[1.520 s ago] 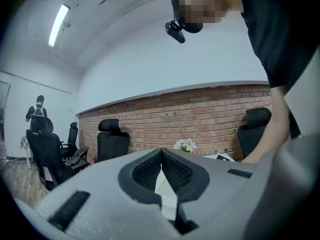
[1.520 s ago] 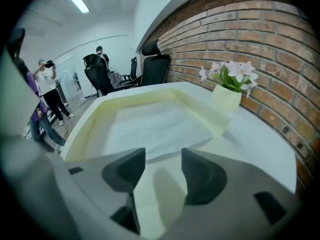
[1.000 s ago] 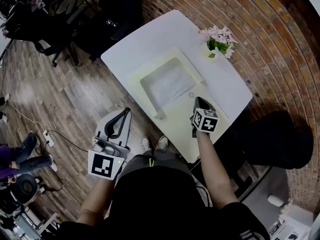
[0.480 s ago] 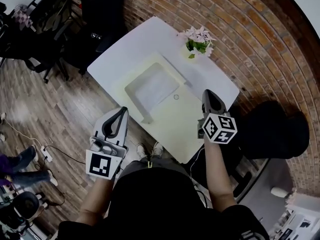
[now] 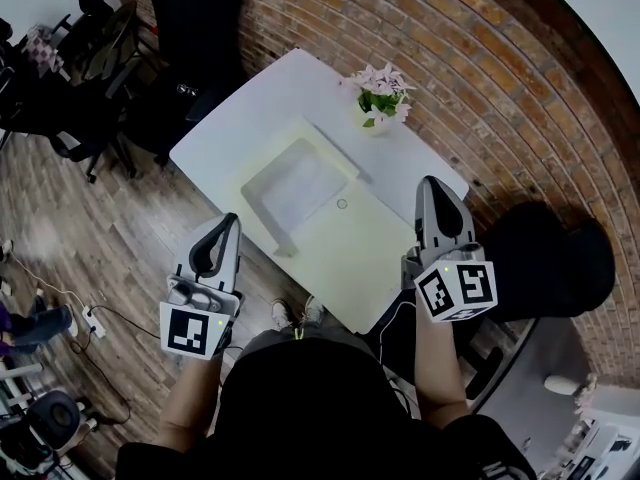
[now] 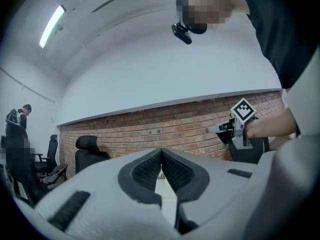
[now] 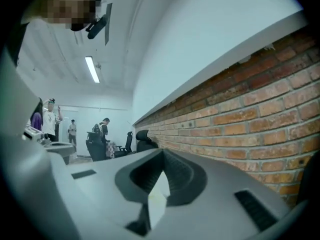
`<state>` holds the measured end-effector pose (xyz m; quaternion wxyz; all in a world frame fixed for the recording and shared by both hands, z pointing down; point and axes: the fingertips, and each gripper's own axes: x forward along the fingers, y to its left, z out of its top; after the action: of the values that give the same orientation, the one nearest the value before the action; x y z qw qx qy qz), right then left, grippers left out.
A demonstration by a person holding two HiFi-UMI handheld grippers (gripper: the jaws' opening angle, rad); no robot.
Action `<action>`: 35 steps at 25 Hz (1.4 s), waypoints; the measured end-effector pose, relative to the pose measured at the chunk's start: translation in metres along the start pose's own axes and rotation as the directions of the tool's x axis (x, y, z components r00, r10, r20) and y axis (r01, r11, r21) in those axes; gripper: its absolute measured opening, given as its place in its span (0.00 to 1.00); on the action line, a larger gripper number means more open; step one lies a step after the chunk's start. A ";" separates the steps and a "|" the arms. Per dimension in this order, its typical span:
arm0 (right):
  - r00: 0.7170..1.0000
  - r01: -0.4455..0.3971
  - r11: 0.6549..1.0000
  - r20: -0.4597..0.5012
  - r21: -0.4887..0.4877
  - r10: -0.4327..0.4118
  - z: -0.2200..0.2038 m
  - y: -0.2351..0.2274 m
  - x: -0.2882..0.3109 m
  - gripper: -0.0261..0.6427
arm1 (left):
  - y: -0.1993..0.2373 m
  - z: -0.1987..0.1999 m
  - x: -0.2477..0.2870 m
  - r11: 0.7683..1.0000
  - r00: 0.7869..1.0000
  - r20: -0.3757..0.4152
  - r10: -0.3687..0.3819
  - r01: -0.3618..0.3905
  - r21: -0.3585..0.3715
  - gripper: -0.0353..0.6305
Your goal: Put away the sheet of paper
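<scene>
A pale yellow folder [image 5: 352,240] lies on the white table [image 5: 250,108]. On its far left half a whitish sheet of paper [image 5: 293,181] rests inside a raised rim. My left gripper [image 5: 230,219] hovers off the table's near left edge, shut and empty; in the left gripper view its jaws [image 6: 161,152] meet at the tip. My right gripper [image 5: 432,182] is held above the table's right edge, beside the folder, also shut with nothing in it. In the right gripper view it [image 7: 162,153] points at the brick wall. The paper shows in neither gripper view.
A pot of pink flowers [image 5: 378,90] stands at the table's far corner by the brick wall [image 5: 480,78]. Black office chairs [image 5: 190,28] stand at the far left and a dark seat [image 5: 560,268] at the right. Cables and a power strip [image 5: 85,318] lie on the wooden floor.
My right gripper has drawn back from over the folder's right part to the table's right edge. The left gripper has barely moved. The head view has shifted, so the table sits further left.
</scene>
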<state>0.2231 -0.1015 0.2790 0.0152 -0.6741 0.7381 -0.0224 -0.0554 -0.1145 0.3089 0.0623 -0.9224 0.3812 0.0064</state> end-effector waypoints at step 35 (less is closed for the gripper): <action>0.994 0.015 0.992 0.113 -0.122 -0.001 0.061 0.021 -0.068 0.06 | -0.002 0.015 -0.002 1.000 1.000 0.012 -0.010 0.010 0.001 0.09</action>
<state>0.2117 -0.0326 0.2166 0.0153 -0.6770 0.7333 0.0609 -0.0548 -0.1095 0.2939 0.0653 -0.9241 0.3764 0.0115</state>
